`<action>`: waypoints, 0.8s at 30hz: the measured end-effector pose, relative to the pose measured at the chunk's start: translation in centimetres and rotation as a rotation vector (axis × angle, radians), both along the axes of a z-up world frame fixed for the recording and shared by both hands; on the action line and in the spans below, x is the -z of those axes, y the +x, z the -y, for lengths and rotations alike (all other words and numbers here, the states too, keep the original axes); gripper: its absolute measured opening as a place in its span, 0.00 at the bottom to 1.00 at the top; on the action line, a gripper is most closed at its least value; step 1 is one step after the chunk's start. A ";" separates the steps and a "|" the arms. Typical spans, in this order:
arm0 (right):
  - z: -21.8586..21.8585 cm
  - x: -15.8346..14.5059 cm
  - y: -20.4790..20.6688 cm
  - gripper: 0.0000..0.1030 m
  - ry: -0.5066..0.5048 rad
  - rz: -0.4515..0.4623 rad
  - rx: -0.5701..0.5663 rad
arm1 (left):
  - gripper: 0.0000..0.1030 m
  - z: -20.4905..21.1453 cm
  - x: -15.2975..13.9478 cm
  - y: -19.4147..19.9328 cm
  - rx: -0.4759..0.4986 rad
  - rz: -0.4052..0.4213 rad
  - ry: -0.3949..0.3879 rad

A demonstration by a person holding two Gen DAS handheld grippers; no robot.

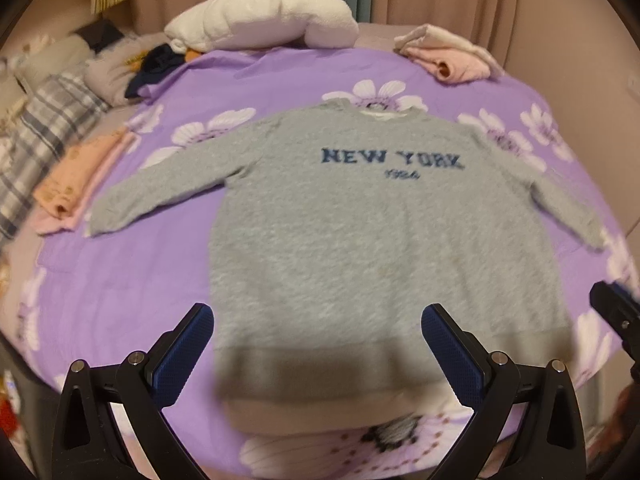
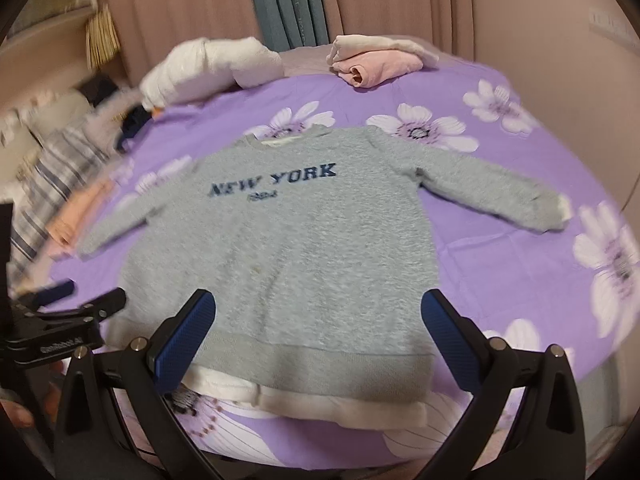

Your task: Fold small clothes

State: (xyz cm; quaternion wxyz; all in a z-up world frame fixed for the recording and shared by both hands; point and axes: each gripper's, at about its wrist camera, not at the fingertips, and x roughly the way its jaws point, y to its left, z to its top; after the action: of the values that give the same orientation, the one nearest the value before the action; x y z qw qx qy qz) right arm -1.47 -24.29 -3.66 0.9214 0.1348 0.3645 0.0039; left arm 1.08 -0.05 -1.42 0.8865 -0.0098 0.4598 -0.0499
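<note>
While folded pink clothes [image 2: 376,65] wait at the bed's [image 2: 500,264] far edge, the grey sweatshirt [image 2: 288,248] lies flat (unfolded); both the left hand-held gripper [image 1: 318,354] and the right hand-held gripper [image 2: 320,344] gape empty.

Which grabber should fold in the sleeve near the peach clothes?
Probably the left gripper. It hangs open over the sweatshirt hem on that sleeve's side; the right gripper, also open, sits farther over.

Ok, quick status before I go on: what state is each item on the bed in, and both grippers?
Grey sweatshirt: spread flat, print up, both sleeves out, unfolded.
Pink garment at far edge: folded.
Peach and pink garments at left: folded, stacked.
White bundle: bunched, unfolded.
Left gripper: open, holding nothing, over the hem.
Right gripper: open, holding nothing, over the hem.
</note>
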 end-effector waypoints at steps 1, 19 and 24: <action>1.3 0.4 0.2 1.00 0.061 0.000 0.013 | 1.00 -0.1 0.0 0.4 0.002 -0.002 -0.030; 22.4 8.7 0.8 0.97 0.555 0.072 0.539 | 1.00 -0.5 3.4 8.1 -0.049 -0.109 -0.418; 26.7 9.1 2.9 0.93 0.563 0.140 0.638 | 1.00 -0.4 4.1 9.2 -0.073 -0.132 -0.388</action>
State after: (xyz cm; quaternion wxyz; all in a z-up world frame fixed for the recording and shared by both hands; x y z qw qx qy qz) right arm 1.42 -50.99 -12.80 0.8262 0.4863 0.2260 -0.1727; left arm 10.23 0.33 -5.49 0.8373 -0.2002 0.4979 -0.1044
